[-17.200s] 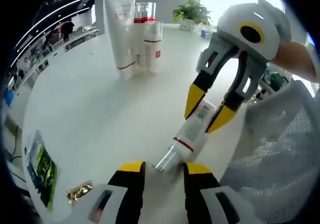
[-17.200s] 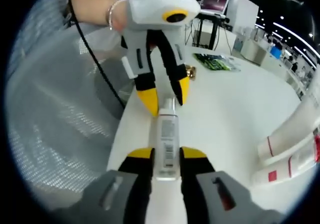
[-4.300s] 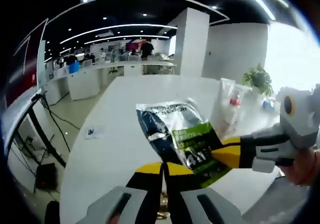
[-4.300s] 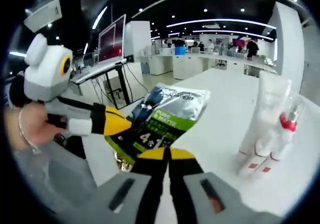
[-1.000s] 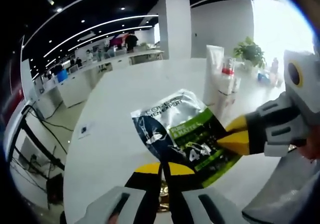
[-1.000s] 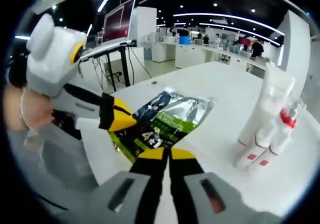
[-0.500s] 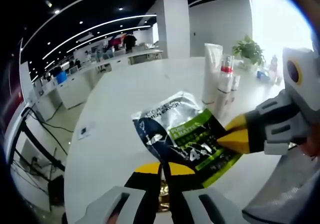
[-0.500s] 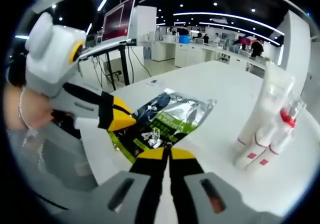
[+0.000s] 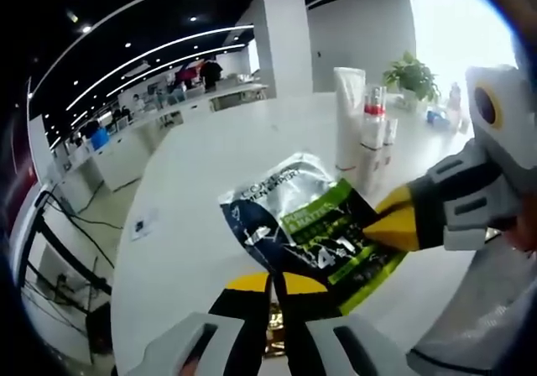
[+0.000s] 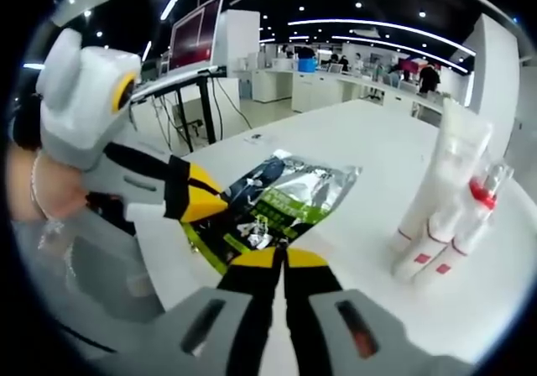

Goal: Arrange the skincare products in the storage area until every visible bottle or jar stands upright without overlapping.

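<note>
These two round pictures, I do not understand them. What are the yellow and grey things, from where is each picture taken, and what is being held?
No robot here: a person holds a hand-held gripper in each hand, and a fisheye camera rides on each.

In the left gripper view, the left hand-held gripper rises from the bottom, and the right hand-held gripper enters from the right. The right gripper view is the mirror case.

Both are shut on one green and silver sachet, each pinching a different edge, lifted above the white table.

On the table stands a cluster of skincare products: a tall white tube and smaller red-capped bottles, all upright.
</note>
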Demonstrator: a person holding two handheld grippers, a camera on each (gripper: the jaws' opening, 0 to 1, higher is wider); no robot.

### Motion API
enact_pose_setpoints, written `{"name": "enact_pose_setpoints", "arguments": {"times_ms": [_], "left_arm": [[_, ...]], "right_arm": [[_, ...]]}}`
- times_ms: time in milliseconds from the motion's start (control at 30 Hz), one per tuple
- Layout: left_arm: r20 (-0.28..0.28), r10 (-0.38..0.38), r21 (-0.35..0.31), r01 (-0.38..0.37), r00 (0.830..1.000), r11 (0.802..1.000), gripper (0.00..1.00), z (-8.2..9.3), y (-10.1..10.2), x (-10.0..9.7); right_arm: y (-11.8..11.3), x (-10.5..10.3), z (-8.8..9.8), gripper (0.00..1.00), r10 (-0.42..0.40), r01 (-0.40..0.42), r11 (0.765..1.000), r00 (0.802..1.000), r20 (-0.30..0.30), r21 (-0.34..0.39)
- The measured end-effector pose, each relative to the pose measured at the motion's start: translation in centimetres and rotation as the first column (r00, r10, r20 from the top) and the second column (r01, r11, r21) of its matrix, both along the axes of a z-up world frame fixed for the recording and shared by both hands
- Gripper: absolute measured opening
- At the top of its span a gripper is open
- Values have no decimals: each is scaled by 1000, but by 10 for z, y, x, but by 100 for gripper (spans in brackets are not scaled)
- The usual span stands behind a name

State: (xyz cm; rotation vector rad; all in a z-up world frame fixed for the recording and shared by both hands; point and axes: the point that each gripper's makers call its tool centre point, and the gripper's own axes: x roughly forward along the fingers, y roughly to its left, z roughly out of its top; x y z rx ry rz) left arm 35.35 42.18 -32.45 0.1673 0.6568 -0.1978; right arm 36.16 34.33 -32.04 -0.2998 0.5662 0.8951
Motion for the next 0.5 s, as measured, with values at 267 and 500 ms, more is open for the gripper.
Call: {"name": "enact_pose_setpoints", "arguments": {"times_ms": [267, 500], "left_arm": [[2, 21, -75, -21, 1000, 997, 4, 7, -4, 6], [7, 54, -153, -52, 999, 987, 4, 17, -8, 21]], "right_arm": [[-6, 8, 7, 3, -22, 22, 999, 1000, 10, 30], [-13, 20, 18, 3, -65, 63, 994, 998, 20, 93]]}}
